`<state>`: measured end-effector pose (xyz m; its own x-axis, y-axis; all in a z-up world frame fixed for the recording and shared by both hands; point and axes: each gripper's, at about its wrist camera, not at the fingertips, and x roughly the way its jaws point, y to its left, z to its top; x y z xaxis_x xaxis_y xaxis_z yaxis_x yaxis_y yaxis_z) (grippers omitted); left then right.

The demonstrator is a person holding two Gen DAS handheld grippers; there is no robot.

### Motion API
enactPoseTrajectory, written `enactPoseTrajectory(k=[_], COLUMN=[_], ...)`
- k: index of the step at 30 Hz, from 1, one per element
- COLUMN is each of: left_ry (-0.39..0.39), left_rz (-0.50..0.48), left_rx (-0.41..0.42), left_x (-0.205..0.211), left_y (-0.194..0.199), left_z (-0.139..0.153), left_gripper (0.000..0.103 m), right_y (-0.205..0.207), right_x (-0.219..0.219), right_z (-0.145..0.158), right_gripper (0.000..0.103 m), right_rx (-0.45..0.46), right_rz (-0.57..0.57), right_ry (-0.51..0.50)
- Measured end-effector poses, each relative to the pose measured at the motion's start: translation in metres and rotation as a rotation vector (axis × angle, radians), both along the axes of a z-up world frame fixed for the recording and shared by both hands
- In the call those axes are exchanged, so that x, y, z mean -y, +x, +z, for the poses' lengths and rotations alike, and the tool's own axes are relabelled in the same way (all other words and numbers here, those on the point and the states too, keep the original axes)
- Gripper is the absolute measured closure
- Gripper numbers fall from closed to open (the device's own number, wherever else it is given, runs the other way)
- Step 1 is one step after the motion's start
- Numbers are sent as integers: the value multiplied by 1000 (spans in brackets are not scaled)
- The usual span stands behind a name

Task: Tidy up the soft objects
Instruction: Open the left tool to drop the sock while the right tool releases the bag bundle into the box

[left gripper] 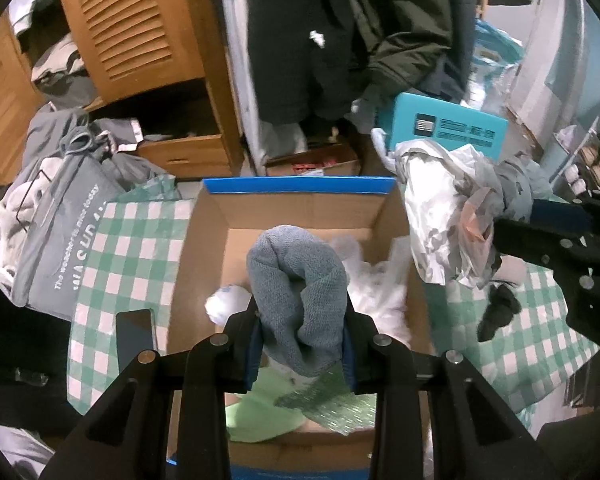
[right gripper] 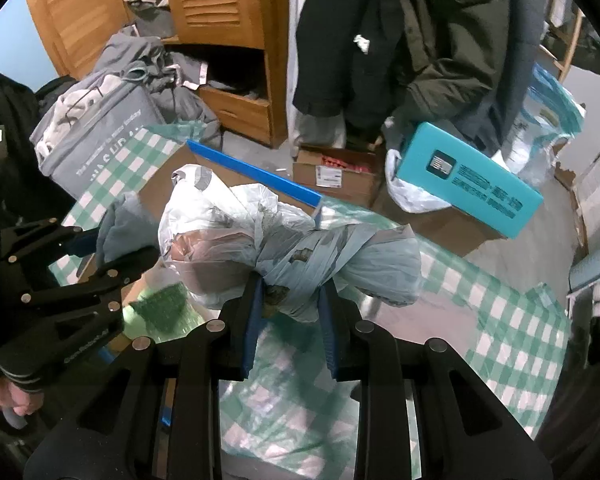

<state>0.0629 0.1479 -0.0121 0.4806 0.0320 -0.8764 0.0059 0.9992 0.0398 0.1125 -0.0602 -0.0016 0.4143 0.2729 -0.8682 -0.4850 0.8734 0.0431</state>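
The left gripper (left gripper: 302, 344) pinches a folded grey-blue towel (left gripper: 298, 288) narrowly between its blue pads, holding it above the open cardboard box (left gripper: 300, 200). The towel looks limp and light, and it droops, so a bunched fold seems the surest hold. The right gripper (right gripper: 290, 320) clamps a knotted bundle of plastic bags (right gripper: 260, 248) at its twisted waist, beside the box over the checked cloth (right gripper: 500, 340); the bundle is probably slippery, crushable and nearly weightless.

Grey-blue towel (left gripper: 300, 280), green-and-white checked cloth (left gripper: 140, 248), blue-rimmed brown box (left gripper: 300, 204)
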Motion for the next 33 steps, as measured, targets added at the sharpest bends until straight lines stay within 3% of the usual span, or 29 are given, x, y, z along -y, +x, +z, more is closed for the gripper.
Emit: enactPoseTrajectory(k=[26, 30, 33], left_ry=[-22, -13, -10], left_rz=[148, 143, 155], left_rx=[-100, -101, -99], left_x=[-52, -52, -54], left_y=[51, 48, 46], left_z=[-45, -46, -44], left_gripper=[70, 64, 54], right_y=[52, 54, 56], right_x=[-67, -69, -69], right_z=[-40, -43, -44], right_gripper=[77, 76, 74], right_rx=[-77, -88, -103], right_rz=[40, 42, 45], right_ry=[-79, -75, -58])
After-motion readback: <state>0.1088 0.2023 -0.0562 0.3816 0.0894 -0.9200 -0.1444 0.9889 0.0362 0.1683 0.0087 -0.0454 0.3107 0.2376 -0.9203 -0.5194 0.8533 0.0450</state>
